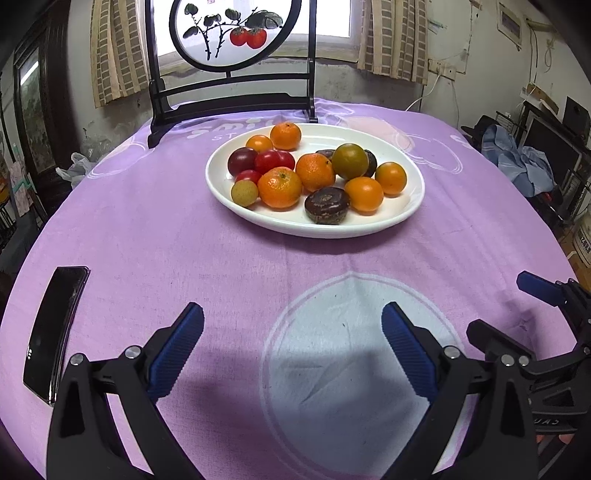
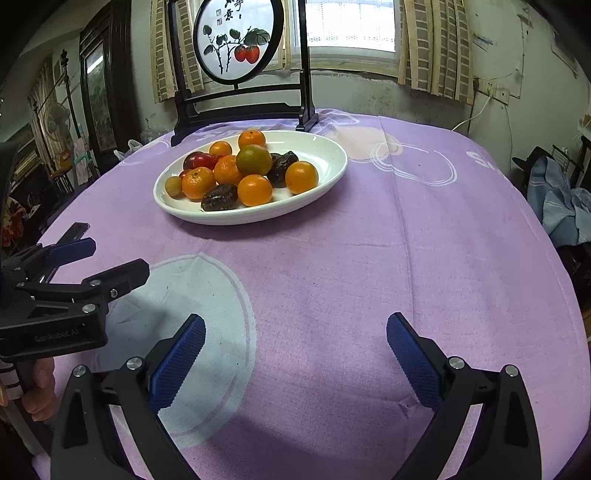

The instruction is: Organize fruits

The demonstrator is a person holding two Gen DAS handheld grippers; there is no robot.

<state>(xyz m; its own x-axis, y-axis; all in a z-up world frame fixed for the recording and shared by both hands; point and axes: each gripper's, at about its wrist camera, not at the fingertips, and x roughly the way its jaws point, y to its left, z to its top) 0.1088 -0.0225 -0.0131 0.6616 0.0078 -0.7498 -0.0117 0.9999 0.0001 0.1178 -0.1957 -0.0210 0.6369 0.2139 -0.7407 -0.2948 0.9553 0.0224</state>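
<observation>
A white oval plate [image 1: 314, 230] [image 2: 251, 219] sits on the far half of the purple tablecloth [image 1: 166, 240]. On it lie several oranges [image 1: 279, 187] [image 2: 255, 189], a greenish citrus [image 1: 350, 161] [image 2: 253, 160], red fruits [image 1: 273, 160] [image 2: 201, 160], dark wrinkled fruits [image 1: 327, 205] [image 2: 219, 197] and a small yellow-green one [image 1: 244, 192]. My left gripper [image 1: 291, 314] [image 2: 116, 256] hangs open over the pale circle printed on the cloth, with nothing between its fingers. To its right, my right gripper [image 2: 295, 325] [image 1: 502, 306] is open over bare cloth. Both stand well short of the plate.
A black phone [image 1: 55, 332] lies near the table's left edge. A dark wooden stand with a round persimmon painting [image 1: 232, 33] [image 2: 240, 40] rises behind the plate. A person's hand [image 2: 40, 391] grips the left tool's handle. Clutter and blue cloth [image 2: 554, 206] fill the room's right side.
</observation>
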